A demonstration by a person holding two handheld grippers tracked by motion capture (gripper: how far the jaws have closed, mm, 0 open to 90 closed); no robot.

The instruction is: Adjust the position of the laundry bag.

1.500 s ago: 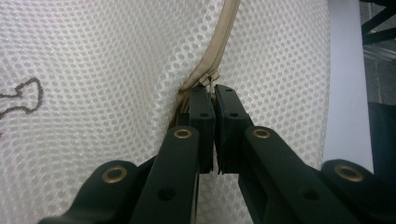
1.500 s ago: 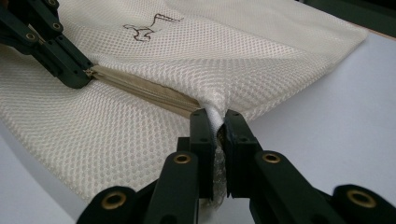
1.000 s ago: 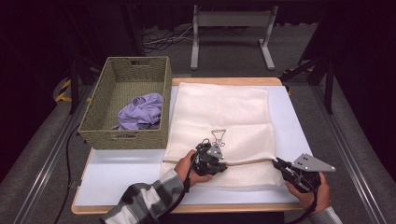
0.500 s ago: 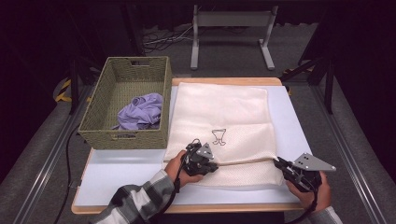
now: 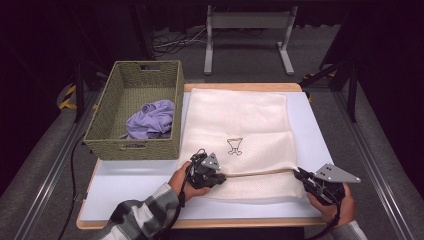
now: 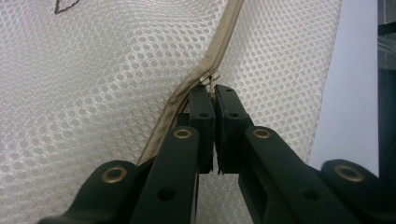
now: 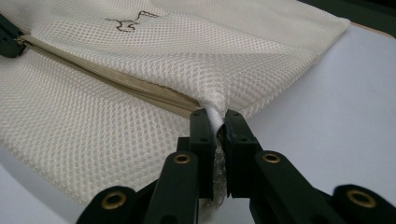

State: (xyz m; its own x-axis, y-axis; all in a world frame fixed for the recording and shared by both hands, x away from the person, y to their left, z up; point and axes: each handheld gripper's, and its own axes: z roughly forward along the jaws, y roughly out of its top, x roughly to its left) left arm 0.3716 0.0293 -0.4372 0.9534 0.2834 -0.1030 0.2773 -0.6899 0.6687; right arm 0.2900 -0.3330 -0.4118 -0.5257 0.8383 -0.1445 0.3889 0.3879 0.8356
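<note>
Pinching zipper pull (image 6: 213, 83) of mesh bag (image 5: 235, 120): left gripper (image 5: 218, 176), jaws closed, hand low | right gripper (image 5: 302, 176) clamped on bag's edge, hand level on table (image 5: 130, 185)

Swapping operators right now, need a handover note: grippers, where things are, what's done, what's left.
Left gripper: shut on the zipper pull of the mesh laundry bag, near the bag's left side in the high view.
Right gripper: shut on the bag's right edge at the zipper's end, holding it taut.
Bag lies flat on the white table; wicker basket to its left holds a purple garment.
Done: both grips are set, and the pull is at the left part of the zipper line.
Left: finish the zip run. Whether the purple garment goes in is a guess.
</note>
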